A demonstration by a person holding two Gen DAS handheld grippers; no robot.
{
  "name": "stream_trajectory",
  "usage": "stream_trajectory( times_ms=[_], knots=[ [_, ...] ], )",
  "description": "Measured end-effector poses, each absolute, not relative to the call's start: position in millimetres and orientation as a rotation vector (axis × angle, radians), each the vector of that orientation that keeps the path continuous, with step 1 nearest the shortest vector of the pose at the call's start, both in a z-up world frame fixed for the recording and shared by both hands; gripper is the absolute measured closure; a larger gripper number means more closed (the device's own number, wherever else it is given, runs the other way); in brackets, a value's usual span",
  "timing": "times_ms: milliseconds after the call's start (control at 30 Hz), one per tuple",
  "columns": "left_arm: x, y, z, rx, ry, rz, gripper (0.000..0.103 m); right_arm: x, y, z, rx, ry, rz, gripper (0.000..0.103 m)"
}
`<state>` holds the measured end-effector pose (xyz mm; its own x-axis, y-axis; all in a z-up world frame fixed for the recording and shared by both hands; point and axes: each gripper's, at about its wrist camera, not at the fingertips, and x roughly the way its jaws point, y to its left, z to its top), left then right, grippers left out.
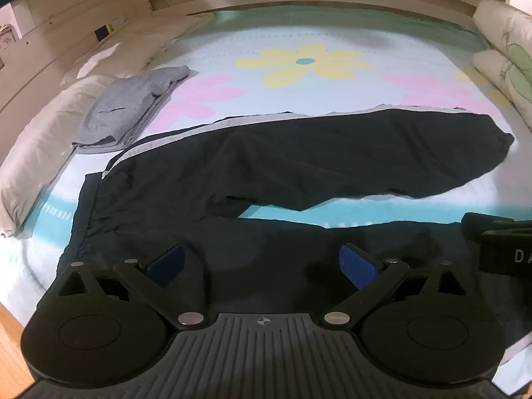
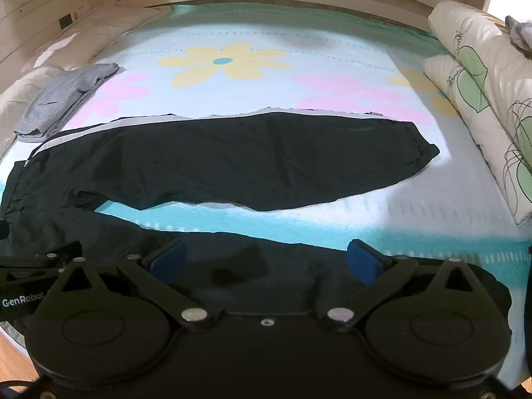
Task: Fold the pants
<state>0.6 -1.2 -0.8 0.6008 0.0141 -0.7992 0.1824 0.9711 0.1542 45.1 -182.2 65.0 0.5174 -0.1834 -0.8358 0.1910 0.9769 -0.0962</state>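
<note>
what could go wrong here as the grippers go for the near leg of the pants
1. Both the left gripper and right gripper are open over the near leg of the pants; the dark fabric looks thin, so the pads may pinch only one layer, or the sheet too.
2. The legs lie splayed apart, so bringing one over the other may leave it skewed.
3. The grey garment lies close to the waistband and could get dragged.

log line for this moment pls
task: fold pants | black pants flat on bed, unfolded | left gripper open | right gripper open | both above near leg
</note>
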Motion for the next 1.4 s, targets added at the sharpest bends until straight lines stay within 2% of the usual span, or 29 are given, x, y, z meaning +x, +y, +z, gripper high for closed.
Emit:
stream_trajectory(
  times_ms=[1400],
  knots=[
    [-0.2,-1.1,-4.2,0.219,0.933,-0.126,0.003,47.6,-182.5,61.2,0.023,1.032,-0.211,0.001]
  ],
)
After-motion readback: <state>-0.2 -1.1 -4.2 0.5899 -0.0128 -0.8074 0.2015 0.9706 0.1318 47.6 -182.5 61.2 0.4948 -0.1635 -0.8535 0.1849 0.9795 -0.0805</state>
